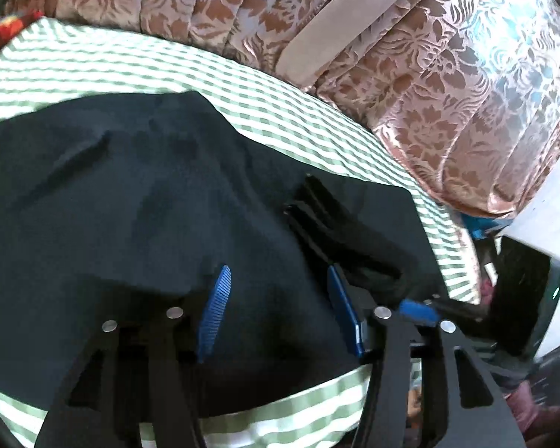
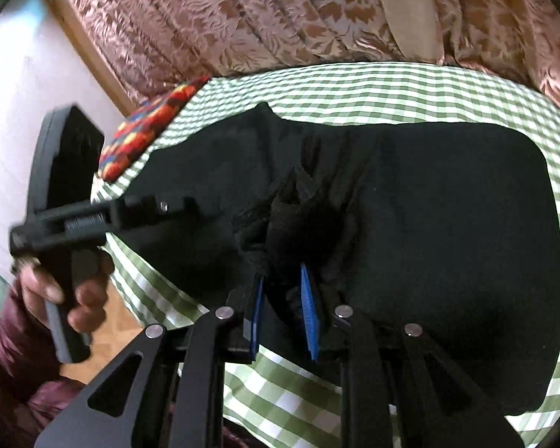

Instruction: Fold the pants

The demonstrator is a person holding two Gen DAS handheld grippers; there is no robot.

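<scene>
Both grippers hang over the black pants [image 2: 429, 205] on the green checked cloth [image 2: 354, 89], left gripper [image 1: 276, 298] spread wide, right gripper [image 2: 282, 298] pinching bunched fabric, seen only from its camera.

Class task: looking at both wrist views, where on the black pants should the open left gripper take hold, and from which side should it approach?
Grip the pants at their near edge, probably level with the bunch the right gripper pinches. Bring the left gripper in low from the near side, over the checked cloth: the fabric lies flat there with its hem exposed, so one finger can slide beneath.
</scene>
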